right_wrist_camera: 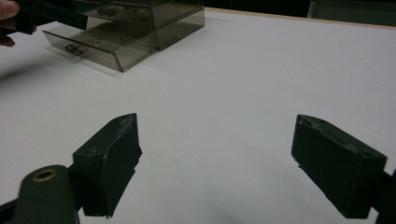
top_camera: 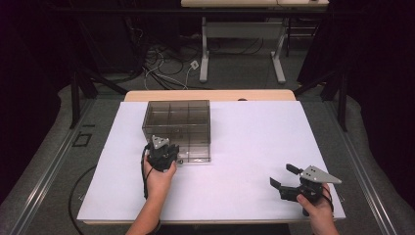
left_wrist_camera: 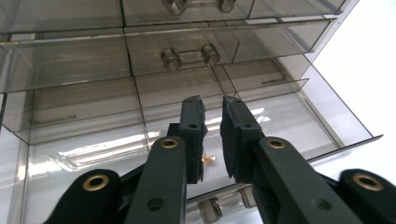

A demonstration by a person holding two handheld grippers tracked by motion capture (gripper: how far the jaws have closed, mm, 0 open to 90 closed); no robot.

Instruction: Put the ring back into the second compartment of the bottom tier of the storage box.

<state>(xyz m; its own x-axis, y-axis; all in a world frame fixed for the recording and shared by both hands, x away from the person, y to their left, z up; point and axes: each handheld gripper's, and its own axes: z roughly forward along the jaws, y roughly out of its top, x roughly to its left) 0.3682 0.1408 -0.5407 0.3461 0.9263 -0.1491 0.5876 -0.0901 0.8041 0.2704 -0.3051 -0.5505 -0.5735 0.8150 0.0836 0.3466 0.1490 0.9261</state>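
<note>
left tongs [left_wrist_camera: 212, 105] narrowing over small gold item [left_wrist_camera: 208, 159] lying directly below in open bottom drawer [left_wrist_camera: 299, 121]; right tongs [right_wrist_camera: 217, 163] idling wide, well apart.

text: none legible; labels: none; brands: none; numbers: none

There are two grippers: the left gripper [top_camera: 162, 152] at about 9 o'clock on the white table [top_camera: 244, 147], and the right gripper [top_camera: 288, 182] at about 4 o'clock. Two hands hold them, one each. There is one clear drawer box [top_camera: 177, 128] at about 11 o'clock. In the left gripper view one drawer [left_wrist_camera: 299, 116] is pulled out, and three clear handles [left_wrist_camera: 190, 55] can be counted. One tiny gold thing [left_wrist_camera: 208, 159] lies in that drawer.
</note>
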